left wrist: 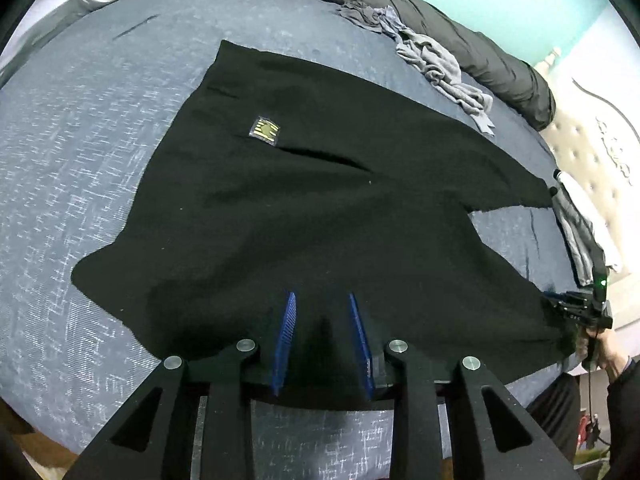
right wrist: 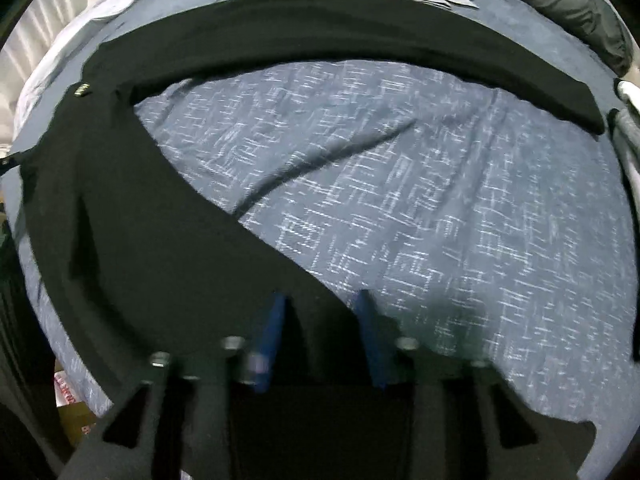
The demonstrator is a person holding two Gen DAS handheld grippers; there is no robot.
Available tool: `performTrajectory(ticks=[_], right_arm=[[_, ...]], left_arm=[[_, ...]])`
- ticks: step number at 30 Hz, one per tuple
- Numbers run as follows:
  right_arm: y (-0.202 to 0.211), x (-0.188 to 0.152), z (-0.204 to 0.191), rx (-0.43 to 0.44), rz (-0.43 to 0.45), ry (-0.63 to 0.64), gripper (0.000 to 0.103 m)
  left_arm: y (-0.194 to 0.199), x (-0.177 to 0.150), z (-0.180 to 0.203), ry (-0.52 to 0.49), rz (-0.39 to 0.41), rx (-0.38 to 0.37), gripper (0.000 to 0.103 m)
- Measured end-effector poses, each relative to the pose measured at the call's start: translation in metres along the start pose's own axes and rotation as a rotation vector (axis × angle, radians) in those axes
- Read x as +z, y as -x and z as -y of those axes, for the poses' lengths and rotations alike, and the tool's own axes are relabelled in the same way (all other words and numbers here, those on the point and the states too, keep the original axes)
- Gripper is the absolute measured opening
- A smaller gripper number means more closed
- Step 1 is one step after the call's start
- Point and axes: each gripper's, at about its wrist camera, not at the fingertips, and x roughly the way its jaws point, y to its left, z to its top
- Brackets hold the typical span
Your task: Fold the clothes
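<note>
A black garment [left wrist: 304,208] with a small yellow patch [left wrist: 264,131] is lying spread across the blue patterned bedspread [left wrist: 80,152], one long sleeve [right wrist: 360,36] stretching toward the far right. The left gripper [left wrist: 323,300] is pointing down at the garment's near hem, its blue fingers [left wrist: 286,320] standing partly apart with black cloth bunching between them; whether the pads are pressing the cloth cannot be told. The right gripper [right wrist: 320,300], blurred in its own view, is sitting over the garment's near corner with fabric between its narrowly parted fingers; a firm grip cannot be confirmed. A crumpled grey garment [left wrist: 436,64] and a dark duvet [left wrist: 460,32] are lying along the bed's far edge.
</note>
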Motion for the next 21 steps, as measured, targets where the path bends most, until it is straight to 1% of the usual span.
performTrajectory(ticks=[1, 2, 3, 5, 7, 8, 10, 12, 13, 15, 16, 17, 18, 19, 20, 21], right_arm=[[0.000, -0.001, 0.001, 0.007, 0.001, 0.003, 0.011], [0.002, -0.002, 0.000, 0.002, 0.006, 0.015, 0.007], [0.005, -0.002, 0.000, -0.003, 0.013, 0.026, 0.006], [0.017, -0.001, 0.002, -0.013, 0.053, 0.028, 0.004], [0.031, 0.002, 0.009, -0.028, 0.113, -0.004, 0.004], [0.033, 0.003, 0.012, -0.034, 0.125, -0.018, 0.004], [0.025, 0.004, 0.017, -0.064, 0.107, -0.043, 0.004], [0.006, 0.004, 0.021, -0.077, 0.054, -0.067, 0.004], [-0.003, 0.004, 0.022, -0.084, 0.039, -0.076, 0.005], [-0.009, 0.002, 0.023, -0.089, 0.039, -0.101, 0.006], [-0.010, 0.002, 0.024, -0.096, 0.042, -0.122, 0.012], [-0.008, 0.001, 0.026, -0.092, 0.052, -0.147, 0.020], [-0.002, 0.000, 0.028, -0.095, 0.068, -0.156, 0.022], [0.004, -0.001, 0.028, -0.099, 0.084, -0.164, 0.027], [0.012, -0.003, 0.027, -0.101, 0.108, -0.161, 0.029], [0.018, -0.005, 0.026, -0.098, 0.125, -0.159, 0.029]], left_arm=[[-0.001, 0.000, 0.001, -0.001, -0.001, 0.000, 0.030], [-0.001, 0.000, 0.001, -0.003, -0.001, 0.000, 0.030], [-0.002, 0.000, 0.002, -0.005, -0.003, -0.001, 0.030], [-0.003, 0.000, 0.005, -0.016, -0.005, 0.002, 0.030], [-0.004, -0.001, 0.007, -0.021, -0.006, 0.004, 0.030], [-0.005, -0.001, 0.007, -0.020, -0.009, 0.005, 0.030], [-0.007, -0.001, 0.009, -0.016, -0.013, 0.005, 0.030], [-0.008, -0.001, 0.011, -0.015, -0.016, 0.001, 0.030], [-0.008, -0.002, 0.014, -0.024, -0.016, -0.001, 0.030], [-0.007, -0.002, 0.019, -0.039, -0.017, -0.004, 0.030], [-0.008, -0.003, 0.022, -0.053, -0.020, -0.006, 0.030], [-0.008, -0.003, 0.026, -0.068, -0.024, -0.008, 0.030], [-0.008, -0.003, 0.029, -0.081, -0.026, -0.009, 0.030], [-0.009, -0.004, 0.032, -0.090, -0.028, -0.015, 0.030], [-0.010, -0.004, 0.036, -0.100, -0.030, -0.020, 0.030], [-0.011, -0.004, 0.039, -0.105, -0.031, -0.026, 0.030]])
